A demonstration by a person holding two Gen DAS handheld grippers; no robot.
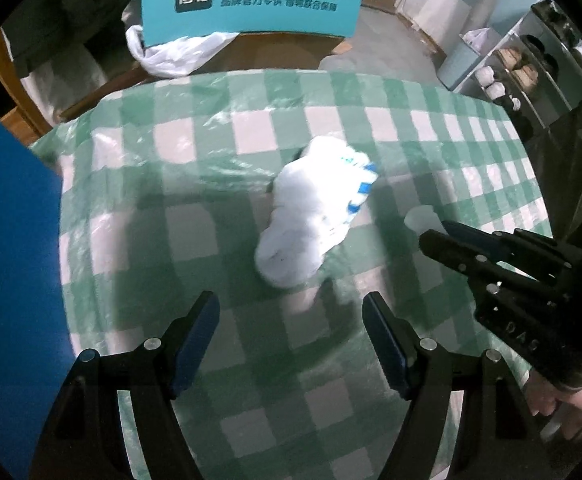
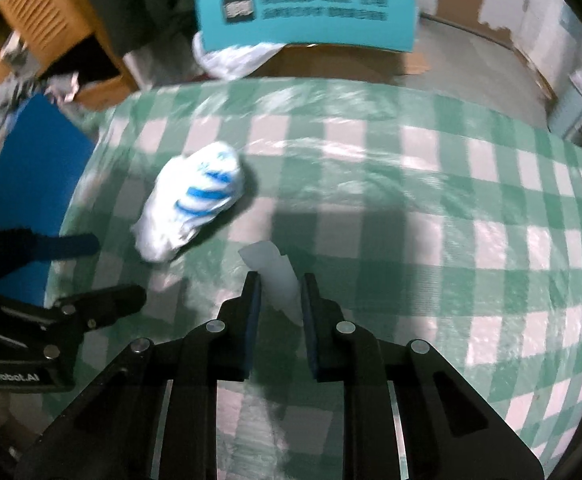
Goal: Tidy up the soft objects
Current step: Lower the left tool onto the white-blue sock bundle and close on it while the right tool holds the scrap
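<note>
A white soft bundle with blue stripes [image 1: 315, 212] lies on the green-checked tablecloth [image 1: 219, 240], just ahead of my left gripper [image 1: 291, 316], which is open and empty. The bundle also shows in the right wrist view [image 2: 195, 200], to the left. My right gripper [image 2: 279, 284] is shut on a small white soft piece [image 2: 277, 276] that sticks out between its fingers above the cloth. The right gripper also appears in the left wrist view [image 1: 443, 236], with the white piece [image 1: 421, 216] at its tip.
A teal cardboard box flap [image 1: 251, 4] with printed text stands beyond the table's far edge, with a white plastic bag [image 1: 171, 54] under it. A blue board [image 1: 11, 260] is at the left. Shelves with shoes [image 1: 523, 72] stand at the far right.
</note>
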